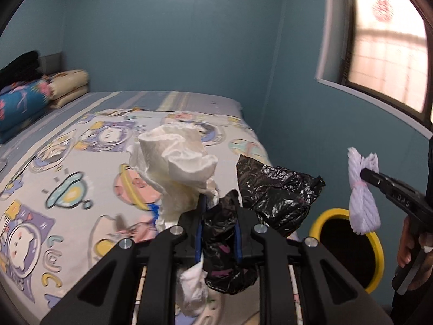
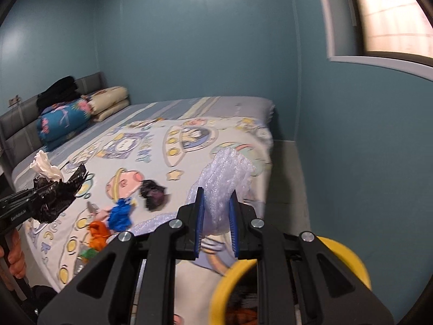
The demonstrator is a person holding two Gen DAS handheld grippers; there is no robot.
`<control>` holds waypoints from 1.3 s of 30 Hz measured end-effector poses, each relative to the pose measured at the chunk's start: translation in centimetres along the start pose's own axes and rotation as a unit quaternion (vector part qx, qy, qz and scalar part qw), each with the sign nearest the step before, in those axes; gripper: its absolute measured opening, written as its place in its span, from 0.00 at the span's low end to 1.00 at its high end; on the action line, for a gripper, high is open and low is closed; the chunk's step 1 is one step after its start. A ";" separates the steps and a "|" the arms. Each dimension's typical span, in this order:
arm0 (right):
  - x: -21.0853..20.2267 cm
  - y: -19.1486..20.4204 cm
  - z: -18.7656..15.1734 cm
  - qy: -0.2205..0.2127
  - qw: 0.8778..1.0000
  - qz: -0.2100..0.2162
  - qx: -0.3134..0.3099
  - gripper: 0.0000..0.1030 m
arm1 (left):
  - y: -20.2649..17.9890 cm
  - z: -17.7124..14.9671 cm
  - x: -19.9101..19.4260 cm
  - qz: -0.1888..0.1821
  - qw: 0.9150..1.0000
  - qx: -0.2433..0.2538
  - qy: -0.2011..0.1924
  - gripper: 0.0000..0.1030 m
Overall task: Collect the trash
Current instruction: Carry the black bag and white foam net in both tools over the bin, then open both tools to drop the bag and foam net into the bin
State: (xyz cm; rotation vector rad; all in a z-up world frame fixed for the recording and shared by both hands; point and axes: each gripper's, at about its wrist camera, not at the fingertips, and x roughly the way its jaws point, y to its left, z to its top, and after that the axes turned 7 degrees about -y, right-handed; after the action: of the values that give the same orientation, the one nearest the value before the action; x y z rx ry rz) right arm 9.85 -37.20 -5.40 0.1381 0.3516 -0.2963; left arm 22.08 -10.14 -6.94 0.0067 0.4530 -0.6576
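Note:
My left gripper (image 1: 218, 211) is shut on a crumpled black plastic bag (image 1: 273, 192) together with a white tissue (image 1: 176, 162), held above the bed. It also shows in the right wrist view (image 2: 51, 189) at the left. My right gripper (image 2: 216, 205) is shut on a wad of white bubble wrap (image 2: 227, 178), just above the yellow-rimmed trash bin (image 2: 349, 252). In the left wrist view the right gripper (image 1: 364, 174) holds the bubble wrap (image 1: 362, 189) over the bin (image 1: 376, 246). More trash lies on the bed: a dark scrap (image 2: 153, 193), a blue scrap (image 2: 120, 214), an orange scrap (image 2: 98, 234).
The bed (image 2: 189, 124) has a cartoon-print sheet. Folded quilts (image 2: 65, 122) and dark clothing (image 2: 58, 89) lie by the grey headboard (image 2: 16, 130). Blue walls stand behind and to the right, with a window (image 1: 387, 46). A strip of floor (image 2: 289, 178) runs beside the bed.

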 end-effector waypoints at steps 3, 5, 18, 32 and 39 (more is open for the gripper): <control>-1.5 -2.8 -0.2 -0.007 1.000 -0.026 0.006 0.15 | -2.8 0.0 1.0 -0.021 1.000 0.014 0.009 0.15; -2.4 -4.4 -0.5 -0.011 0.999 -0.040 0.011 0.15 | -4.6 -0.2 1.4 -0.034 0.999 0.027 0.013 0.15; -5.7 -10.9 -2.6 -0.013 0.993 -0.110 0.034 0.16 | -14.9 -1.9 5.1 -0.106 0.990 0.076 0.061 0.16; -6.2 -13.6 -5.6 0.021 0.989 -0.143 0.020 0.16 | -21.4 -5.7 10.1 -0.143 0.971 0.117 0.152 0.16; -6.2 -14.7 -6.6 0.035 0.988 -0.147 0.022 0.18 | -23.5 -7.3 11.3 -0.176 0.958 0.118 0.192 0.18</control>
State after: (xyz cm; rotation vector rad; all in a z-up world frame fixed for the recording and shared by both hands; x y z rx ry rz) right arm -2.36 -48.28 -10.47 0.1405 0.4357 -0.5922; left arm 13.14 -34.37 -15.02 0.2895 0.7587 -1.0669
